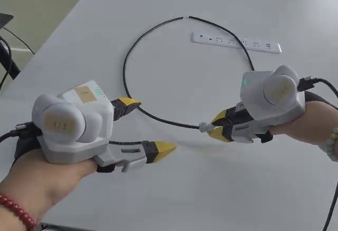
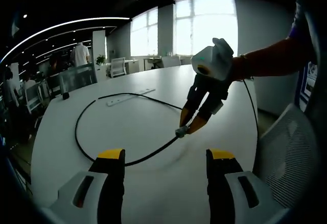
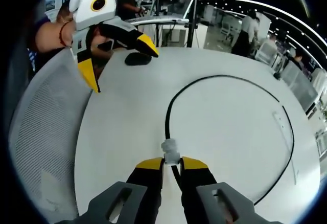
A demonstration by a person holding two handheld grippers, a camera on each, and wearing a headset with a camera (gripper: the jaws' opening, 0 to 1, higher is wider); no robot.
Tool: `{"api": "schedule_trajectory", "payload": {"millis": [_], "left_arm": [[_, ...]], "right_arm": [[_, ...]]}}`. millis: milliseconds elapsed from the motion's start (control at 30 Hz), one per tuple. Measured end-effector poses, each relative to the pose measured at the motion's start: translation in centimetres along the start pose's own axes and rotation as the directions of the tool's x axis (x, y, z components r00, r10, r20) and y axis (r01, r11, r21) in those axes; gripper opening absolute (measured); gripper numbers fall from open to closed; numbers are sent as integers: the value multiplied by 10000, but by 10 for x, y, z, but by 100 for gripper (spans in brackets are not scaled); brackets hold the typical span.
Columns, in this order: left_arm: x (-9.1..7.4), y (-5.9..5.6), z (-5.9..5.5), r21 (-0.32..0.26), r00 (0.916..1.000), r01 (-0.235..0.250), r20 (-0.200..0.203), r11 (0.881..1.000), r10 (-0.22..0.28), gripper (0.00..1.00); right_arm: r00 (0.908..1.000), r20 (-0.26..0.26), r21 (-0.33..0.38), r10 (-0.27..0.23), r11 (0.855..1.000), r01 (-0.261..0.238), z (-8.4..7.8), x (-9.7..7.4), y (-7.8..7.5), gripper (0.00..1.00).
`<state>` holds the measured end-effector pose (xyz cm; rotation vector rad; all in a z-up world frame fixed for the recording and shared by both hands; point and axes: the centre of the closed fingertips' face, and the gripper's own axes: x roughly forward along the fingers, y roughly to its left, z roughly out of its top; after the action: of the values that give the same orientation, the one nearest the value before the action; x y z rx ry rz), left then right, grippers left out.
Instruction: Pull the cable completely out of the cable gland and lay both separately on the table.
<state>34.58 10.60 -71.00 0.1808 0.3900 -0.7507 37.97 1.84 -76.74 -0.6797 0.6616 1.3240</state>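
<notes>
While looped on the surface (image 1: 211, 189), cable (image 1: 127, 57): black, one end in the cable gland (image 1: 205, 127).
Cable gland: white, pinched in the nearly closed right tool (image 1: 215, 126).
Left tool (image 1: 150, 125): jaws wide apart, empty, beside cable.

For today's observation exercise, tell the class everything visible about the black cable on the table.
The black cable is thin, flexible, rubbery-looking. It lies in one wide loop on the white table, passing the power strip. One end runs through the small white cable gland, where fingers of the right gripper pinch it.
</notes>
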Motion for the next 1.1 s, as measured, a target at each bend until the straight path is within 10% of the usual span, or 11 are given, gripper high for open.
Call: {"api": "schedule_trajectory", "payload": {"millis": [300, 500, 633, 867, 1100], "left_arm": [[9, -10, 33, 1142, 9971, 705, 191, 9910, -731, 65], [18, -21, 48, 2401, 9879, 1458, 159, 9597, -1541, 58], [24, -31, 55, 3273, 9738, 2123, 75, 9208, -2272, 53], [34, -54, 48, 4919, 9438, 3248, -1129, 8078, -3108, 45], [38, -62, 52, 5602, 9332, 3515, -1455, 7501, -3287, 32]], "right_arm": [[9980, 548, -176, -301, 9994, 311, 31, -36, 15, 7], [9968, 705, -239, -381, 9989, 399, 41, -47, 23, 7], [9961, 809, -182, -349, 9992, 365, 46, -53, 28, 7], [9962, 810, -307, -333, 9989, 358, 51, -57, 35, 7], [9964, 804, -518, -286, 9981, 328, 56, -62, 40, 7]]}}
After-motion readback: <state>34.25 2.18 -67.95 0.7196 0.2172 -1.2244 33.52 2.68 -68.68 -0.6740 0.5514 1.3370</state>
